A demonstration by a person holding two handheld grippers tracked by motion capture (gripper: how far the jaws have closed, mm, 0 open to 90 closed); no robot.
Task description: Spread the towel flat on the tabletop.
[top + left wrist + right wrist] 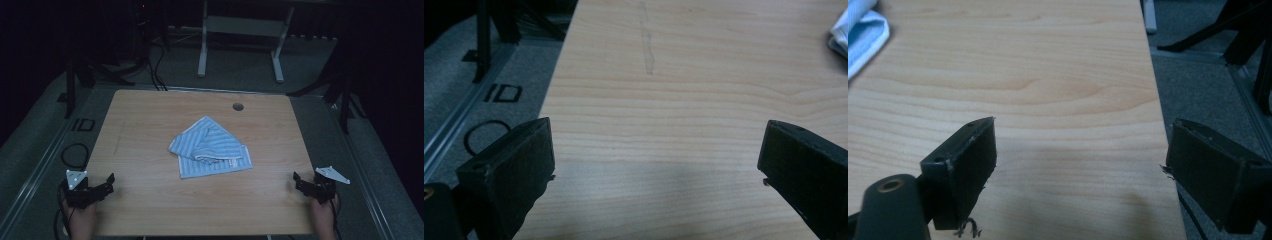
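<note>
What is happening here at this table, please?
A person sits at a wooden table with a two-jaw gripper in each hand. The left gripper and the right gripper rest near the table's near corners, both with jaws open and nothing between them. A blue striped cloth lies crumpled and loosely folded in the middle of the table, apart from both grippers. Nothing is being handled yet; the cloth seems to be what they will work on.

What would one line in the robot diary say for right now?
left gripper: open, empty, near table corner | right gripper: open, empty, near opposite corner | striped cloth: crumpled mid-table, untouched
</note>
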